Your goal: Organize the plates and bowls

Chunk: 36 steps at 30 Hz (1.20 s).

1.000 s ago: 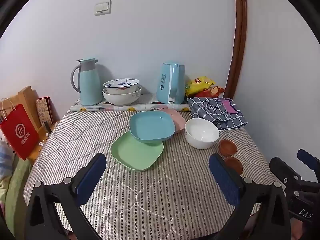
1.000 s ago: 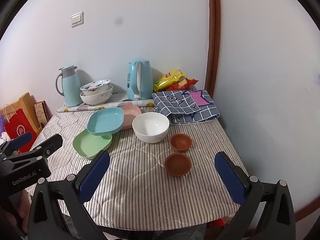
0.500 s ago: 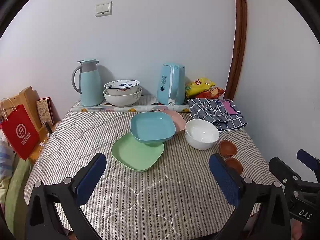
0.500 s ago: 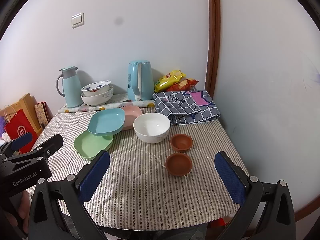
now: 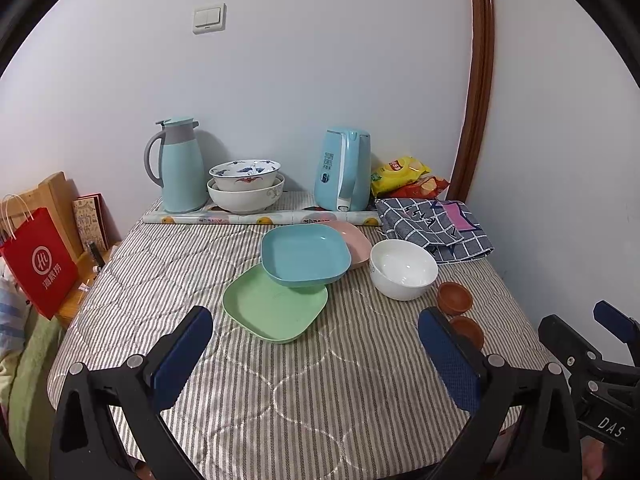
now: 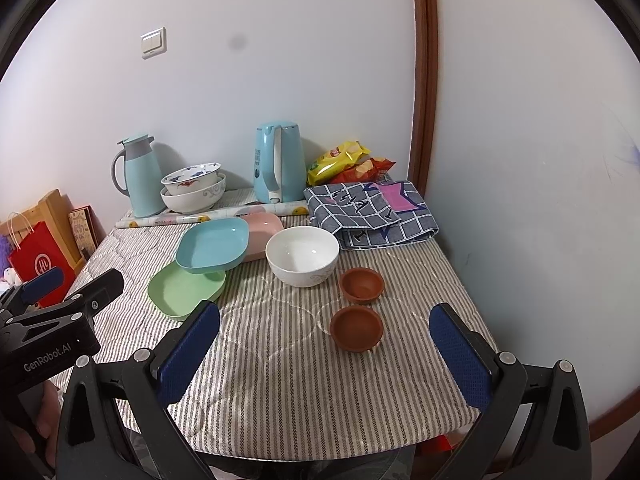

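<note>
A blue square plate (image 5: 305, 254) rests tilted on a green plate (image 5: 274, 308) and a pink plate (image 5: 355, 240). A white bowl (image 5: 402, 269) stands to their right, with two small brown bowls (image 6: 361, 285) (image 6: 356, 328) nearer the right edge. Two patterned bowls (image 5: 245, 186) are stacked at the back. My left gripper (image 5: 316, 354) is open and empty above the table's near edge, short of the green plate. My right gripper (image 6: 326, 354) is open and empty, just short of the nearer brown bowl.
At the back stand a blue thermos jug (image 5: 178, 164), a blue kettle (image 5: 344, 170) and snack bags (image 5: 404, 176). A folded checked cloth (image 5: 434, 226) lies at the back right. A red bag (image 5: 38, 260) stands left of the striped table (image 5: 280, 392). Walls close the back and right.
Both views have shifted only slightly; the scene sits a touch lower in the frames. Both grippers stay open and nothing on the table has moved.
</note>
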Each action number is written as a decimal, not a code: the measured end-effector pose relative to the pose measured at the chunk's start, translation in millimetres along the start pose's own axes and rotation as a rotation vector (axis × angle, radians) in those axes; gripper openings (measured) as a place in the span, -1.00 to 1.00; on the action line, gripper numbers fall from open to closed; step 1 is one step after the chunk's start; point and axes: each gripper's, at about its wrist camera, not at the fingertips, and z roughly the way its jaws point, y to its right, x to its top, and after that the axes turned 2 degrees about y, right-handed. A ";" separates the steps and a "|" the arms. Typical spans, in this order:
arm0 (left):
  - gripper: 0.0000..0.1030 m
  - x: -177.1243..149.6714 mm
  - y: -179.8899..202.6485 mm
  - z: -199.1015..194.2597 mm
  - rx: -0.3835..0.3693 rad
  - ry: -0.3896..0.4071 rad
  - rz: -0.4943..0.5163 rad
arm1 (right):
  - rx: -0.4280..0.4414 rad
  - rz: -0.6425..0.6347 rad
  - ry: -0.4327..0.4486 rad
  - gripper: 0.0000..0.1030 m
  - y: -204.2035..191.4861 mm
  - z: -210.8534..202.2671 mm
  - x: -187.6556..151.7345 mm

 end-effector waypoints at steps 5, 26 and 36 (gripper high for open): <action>1.00 -0.4 0.5 -0.3 0.000 0.002 -0.002 | 0.002 0.001 0.002 1.00 1.2 0.8 0.7; 1.00 -4.1 -3.3 -2.1 -0.006 0.008 -0.003 | 0.002 0.010 0.009 1.00 0.5 -1.0 1.0; 1.00 -4.4 -5.0 -3.5 -0.006 0.010 -0.004 | 0.001 0.007 0.014 1.00 1.4 -2.0 -0.1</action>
